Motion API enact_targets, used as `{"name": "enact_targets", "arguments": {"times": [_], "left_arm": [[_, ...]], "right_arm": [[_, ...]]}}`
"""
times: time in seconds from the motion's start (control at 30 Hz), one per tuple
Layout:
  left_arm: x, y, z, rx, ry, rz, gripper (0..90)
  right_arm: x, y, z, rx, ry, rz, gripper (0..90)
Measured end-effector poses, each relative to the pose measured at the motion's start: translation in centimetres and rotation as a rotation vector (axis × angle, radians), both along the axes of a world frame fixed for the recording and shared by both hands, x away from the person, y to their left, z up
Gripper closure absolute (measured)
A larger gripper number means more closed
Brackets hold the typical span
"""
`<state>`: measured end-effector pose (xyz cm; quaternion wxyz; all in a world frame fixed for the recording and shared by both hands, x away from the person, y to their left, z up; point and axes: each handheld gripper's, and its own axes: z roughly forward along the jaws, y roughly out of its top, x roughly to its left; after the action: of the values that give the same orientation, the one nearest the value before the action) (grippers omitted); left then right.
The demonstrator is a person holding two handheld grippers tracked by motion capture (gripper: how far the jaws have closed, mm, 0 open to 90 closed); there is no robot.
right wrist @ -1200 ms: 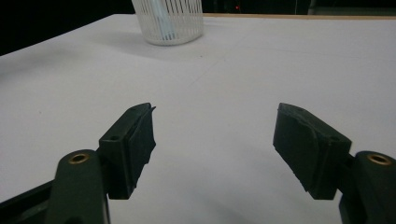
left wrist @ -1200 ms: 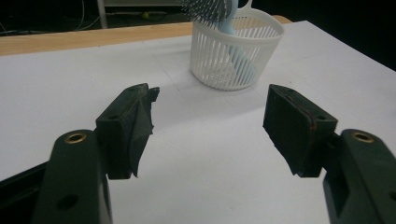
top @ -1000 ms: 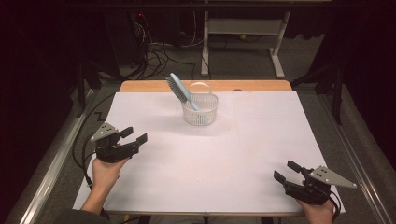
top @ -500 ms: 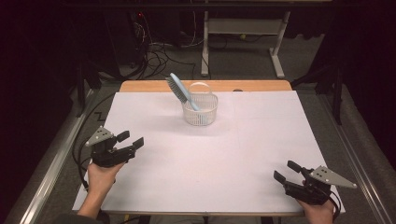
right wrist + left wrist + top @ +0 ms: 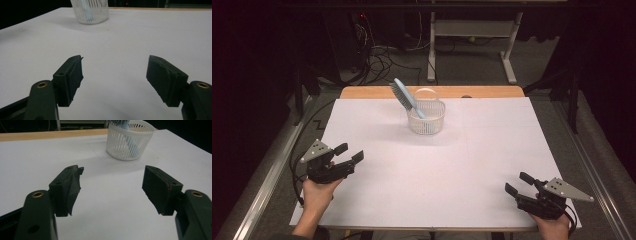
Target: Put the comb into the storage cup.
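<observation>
Left gripper (image 5: 348,153) drew back, jaws just opening, empty.

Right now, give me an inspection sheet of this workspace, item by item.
Surface: white sheet over a wooden table; wood shows along the far edge.
Job's things: white slatted basket near the far edge, upright; light blue hairbrush stands tilted in it, bristle end up.
Clutter: nothing seen on the sheet.
Grippers: left gripper at the near left, jaws just been opening, nothing between them; right gripper at the near right, open and bare. Both are well short of the basket.
Cables: one trails from each gripper; a tangle lies on the floor beyond the table.
Surroundings: dark room, white desk frame behind.
</observation>
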<state>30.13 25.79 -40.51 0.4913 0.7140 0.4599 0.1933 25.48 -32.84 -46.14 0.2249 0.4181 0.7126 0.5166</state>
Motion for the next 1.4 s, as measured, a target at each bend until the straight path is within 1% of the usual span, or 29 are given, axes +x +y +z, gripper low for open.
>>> {"name": "enact_targets", "arguments": {"times": [0.27, 0.37, 0.5, 0.57, 0.67, 0.83, 0.93, 1.07, 1.2, 1.4], "left_arm": [[-0.4, 0.0, -0.4, -0.004, -0.002, 0.002, 30.1], [-0.7, -0.1, -0.4, -0.006, -0.011, -0.004, 29.6], [-1.0, -0.2, -0.7, 0.012, -0.016, -0.009, 29.0], [-1.2, -0.2, -0.9, 0.013, -0.016, -0.009, 28.8], [-1.4, 0.0, -1.2, 0.008, -0.013, -0.008, 28.6], [-1.7, 0.2, -1.7, 0.021, 0.0, -0.014, 27.8], [-1.7, 0.2, -1.9, 0.022, 0.004, 0.002, 27.7], [-1.8, 0.2, -2.1, 0.027, 0.008, 0.0, 27.5], [-1.9, 0.1, -2.4, 0.02, 0.009, 0.003, 27.4], [-1.9, 0.1, -2.9, 0.021, 0.02, 0.004, 27.3]], "right_arm": [[0.0, 0.0, 0.0, 0.0, -0.003, 0.002, 29.8], [0.0, 0.0, 0.0, 0.001, -0.004, 0.0, 29.9], [0.0, 0.0, 0.0, 0.001, -0.003, -0.001, 29.8], [0.0, 0.0, 0.0, 0.0, -0.001, -0.003, 29.8], [0.0, 0.0, 0.0, 0.0, 0.001, -0.007, 29.8], [0.0, -0.1, 0.0, 0.002, 0.002, -0.012, 29.8], [0.0, -0.1, 0.0, 0.002, 0.003, -0.013, 29.8], [0.1, -0.1, 0.0, 0.003, 0.005, -0.015, 29.8], [0.1, -0.1, 0.0, 0.004, 0.005, -0.015, 29.8], [0.0, -0.1, 0.0, 0.004, 0.003, -0.014, 29.8]]}}
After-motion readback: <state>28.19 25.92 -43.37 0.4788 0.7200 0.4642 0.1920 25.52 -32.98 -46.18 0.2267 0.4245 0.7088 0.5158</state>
